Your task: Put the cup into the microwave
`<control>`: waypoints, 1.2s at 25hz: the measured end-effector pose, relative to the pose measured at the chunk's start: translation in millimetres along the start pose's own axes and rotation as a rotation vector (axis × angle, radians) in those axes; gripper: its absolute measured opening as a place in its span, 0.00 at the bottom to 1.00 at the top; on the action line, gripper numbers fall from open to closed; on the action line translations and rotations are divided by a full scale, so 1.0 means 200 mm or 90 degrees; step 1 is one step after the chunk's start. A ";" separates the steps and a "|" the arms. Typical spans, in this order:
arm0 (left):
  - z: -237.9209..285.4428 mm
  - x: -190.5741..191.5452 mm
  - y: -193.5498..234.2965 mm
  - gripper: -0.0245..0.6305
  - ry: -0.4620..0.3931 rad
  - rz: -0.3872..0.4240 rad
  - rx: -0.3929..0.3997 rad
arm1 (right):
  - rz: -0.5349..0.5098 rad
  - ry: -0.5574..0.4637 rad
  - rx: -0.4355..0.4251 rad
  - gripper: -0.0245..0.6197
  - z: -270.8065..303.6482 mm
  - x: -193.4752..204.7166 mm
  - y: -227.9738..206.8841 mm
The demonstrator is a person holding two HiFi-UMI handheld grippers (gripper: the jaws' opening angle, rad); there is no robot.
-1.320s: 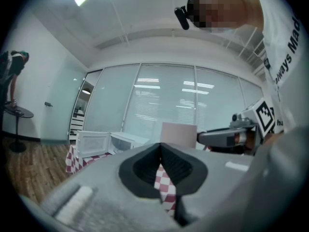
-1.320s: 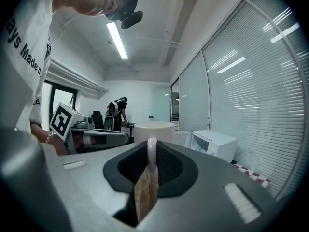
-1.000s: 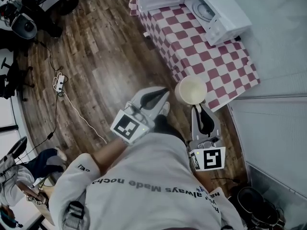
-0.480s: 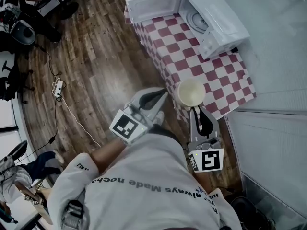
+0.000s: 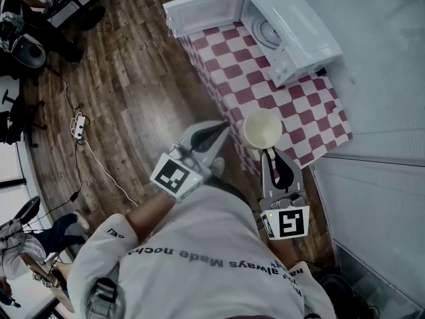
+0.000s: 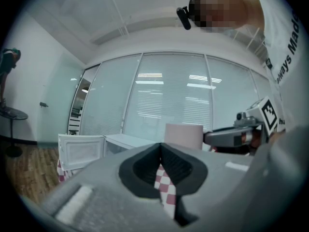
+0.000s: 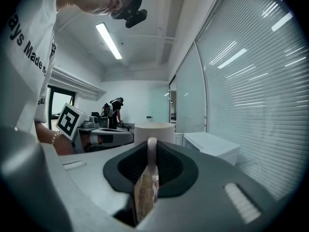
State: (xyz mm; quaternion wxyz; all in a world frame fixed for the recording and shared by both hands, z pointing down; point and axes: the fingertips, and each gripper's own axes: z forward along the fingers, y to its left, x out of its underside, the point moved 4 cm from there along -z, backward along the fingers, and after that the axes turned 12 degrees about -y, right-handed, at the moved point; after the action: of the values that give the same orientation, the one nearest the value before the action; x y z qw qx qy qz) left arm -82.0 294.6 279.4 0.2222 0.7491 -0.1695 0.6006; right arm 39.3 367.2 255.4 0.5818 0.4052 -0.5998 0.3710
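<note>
**One cup [image 5: 263, 128] in my right gripper [image 5: 271, 150], at the near edge of the table [image 5: 299, 98]**

My right gripper is clenched on the cup's handle [image 7: 151, 151]. In the right gripper view, the thin white strip stands upright between the two dark pads, pinched from both sides. The cup body rises just beyond the tips. The cup is upright, mouth to the ceiling, and its inside shows pale in the head view. From there it sits over the table's near edge, above the red-and-white checked cloth. I cannot tell how high it hangs.

My left gripper [image 5: 224, 127] is just beside the cup on its left, over the wooden floor [image 5: 133, 78] off the table's near left corner. Its jaws are pressed together at the tips and grasp nothing. Through the gap behind the tips, the left gripper view shows a sliver of the checked cloth.

The microwave [image 5: 299, 28] stands at the far end of the table, well apart from the cup. Its door [image 5: 199, 13] is swung wide open to the left, out past the table's left edge. The round turntable [image 5: 269, 32] shows inside the cavity. Checked cloth lies between the cup and the microwave.

A power strip [image 5: 78, 120] with its cable lies on the floor, far to my left.
</note>
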 end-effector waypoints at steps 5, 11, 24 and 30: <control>0.05 0.03 0.07 0.04 0.006 -0.016 0.006 | 0.002 0.007 0.012 0.10 0.07 0.02 -0.03; 0.14 0.05 0.27 0.04 0.008 -0.022 0.025 | -0.002 0.011 0.024 0.10 0.26 0.03 -0.07; 0.40 -0.07 0.98 0.04 0.011 -0.019 0.080 | -0.004 0.001 0.085 0.10 0.98 0.02 -0.15; 0.52 -0.12 1.25 0.04 0.013 -0.027 0.125 | -0.007 -0.007 0.138 0.10 1.24 0.03 -0.20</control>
State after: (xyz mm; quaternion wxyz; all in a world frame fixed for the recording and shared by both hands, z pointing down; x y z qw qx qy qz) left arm -131.1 27.7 269.7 0.1619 0.7643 -0.0919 0.6174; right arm -22.8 124.1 247.6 0.5334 0.4713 -0.5566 0.4284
